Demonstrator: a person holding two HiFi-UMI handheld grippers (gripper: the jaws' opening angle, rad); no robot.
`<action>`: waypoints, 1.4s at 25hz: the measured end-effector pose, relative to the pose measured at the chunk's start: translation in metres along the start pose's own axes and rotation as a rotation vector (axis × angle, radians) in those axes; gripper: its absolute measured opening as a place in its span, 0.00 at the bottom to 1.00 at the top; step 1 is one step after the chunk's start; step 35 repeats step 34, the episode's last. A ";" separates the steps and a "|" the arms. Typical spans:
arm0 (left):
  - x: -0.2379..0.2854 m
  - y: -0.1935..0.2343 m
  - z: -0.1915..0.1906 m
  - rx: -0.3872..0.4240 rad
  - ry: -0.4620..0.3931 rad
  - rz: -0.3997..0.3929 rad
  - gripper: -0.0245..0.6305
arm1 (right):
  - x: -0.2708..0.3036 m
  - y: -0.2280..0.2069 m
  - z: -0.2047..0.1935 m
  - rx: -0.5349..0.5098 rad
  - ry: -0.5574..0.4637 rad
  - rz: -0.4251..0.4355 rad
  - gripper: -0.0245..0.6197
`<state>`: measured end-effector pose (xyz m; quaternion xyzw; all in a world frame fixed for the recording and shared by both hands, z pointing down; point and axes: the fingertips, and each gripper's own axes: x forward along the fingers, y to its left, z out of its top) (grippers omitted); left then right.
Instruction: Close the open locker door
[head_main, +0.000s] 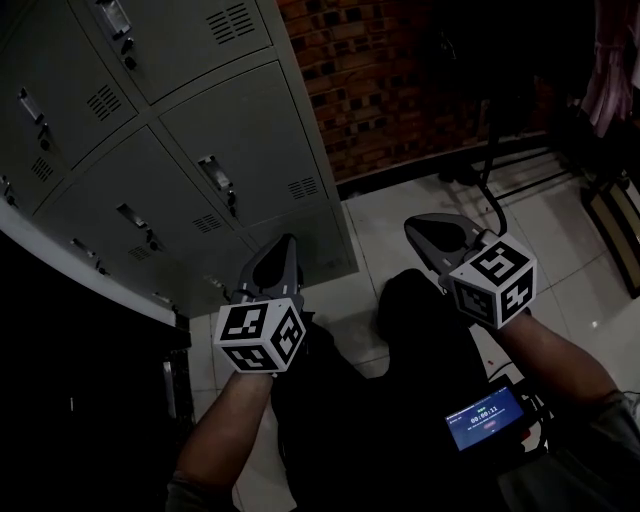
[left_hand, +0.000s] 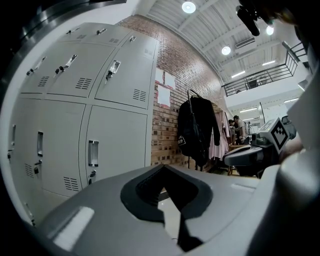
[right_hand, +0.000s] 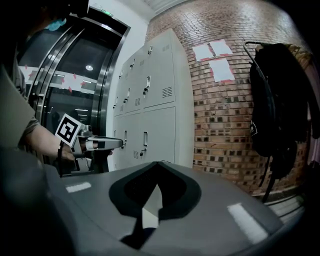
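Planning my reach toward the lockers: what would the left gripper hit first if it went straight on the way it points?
Likely the red brick wall, just past the end of the grey metal locker bank; depth is unclear.

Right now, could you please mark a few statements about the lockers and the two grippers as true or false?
1. The left gripper and the right gripper both have their jaws together, holding nothing. True.
2. The left gripper touches a locker handle. False: it hangs apart from the lockers.
3. The wall beside the lockers is a brick wall. True.
4. Nothing hangs before the brick wall. False: a black bag hangs there.
5. White sheets are stuck on the brick wall. True.
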<state>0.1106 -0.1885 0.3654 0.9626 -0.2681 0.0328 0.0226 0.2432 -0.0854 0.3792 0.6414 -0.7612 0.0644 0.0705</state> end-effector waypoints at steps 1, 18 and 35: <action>-0.001 0.001 0.000 -0.001 0.001 0.002 0.04 | 0.001 0.001 0.001 -0.001 0.001 0.002 0.05; -0.005 0.001 -0.001 0.000 0.009 0.003 0.04 | 0.004 0.004 0.002 -0.003 0.007 0.008 0.05; -0.003 -0.010 -0.010 0.019 0.023 -0.019 0.04 | 0.005 0.005 -0.001 -0.007 0.014 0.011 0.05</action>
